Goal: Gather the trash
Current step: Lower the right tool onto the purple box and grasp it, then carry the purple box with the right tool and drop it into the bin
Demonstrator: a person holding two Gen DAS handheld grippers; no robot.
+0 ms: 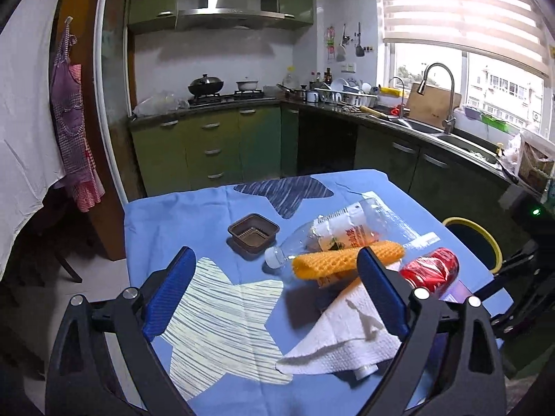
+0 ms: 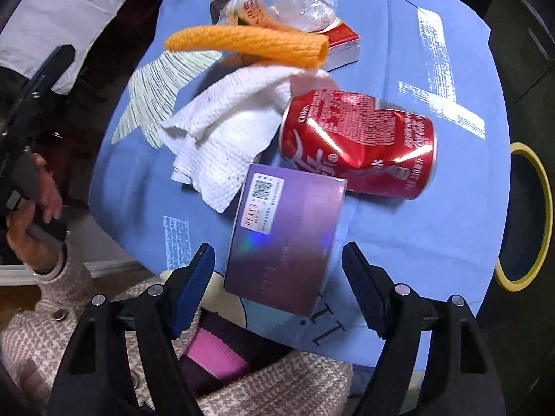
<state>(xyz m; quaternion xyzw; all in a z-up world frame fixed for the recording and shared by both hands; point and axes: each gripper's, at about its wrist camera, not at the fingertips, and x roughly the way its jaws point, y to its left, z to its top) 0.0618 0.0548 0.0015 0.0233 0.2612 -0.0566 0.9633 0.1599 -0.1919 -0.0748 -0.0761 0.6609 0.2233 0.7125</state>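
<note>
Both grippers open, nothing gripped

The left gripper (image 1: 277, 294) points forward and slightly down; the right gripper (image 2: 277, 287) points steeply down, both with jaws spread wide.

glossy dented metal can (image 2: 357, 145), clear plastic bottle (image 2: 284, 0), rough paper towel (image 2: 222, 131), matt tablecloth (image 2: 416, 225).

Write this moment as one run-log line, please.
left gripper: open, empty | right gripper: open over purple box | red can, paper towel: on table

I see a dented red can (image 2: 357, 145) lying on its side — touching a crumpled white paper towel (image 2: 222, 138) and a purple box (image 2: 284, 239).
</note>
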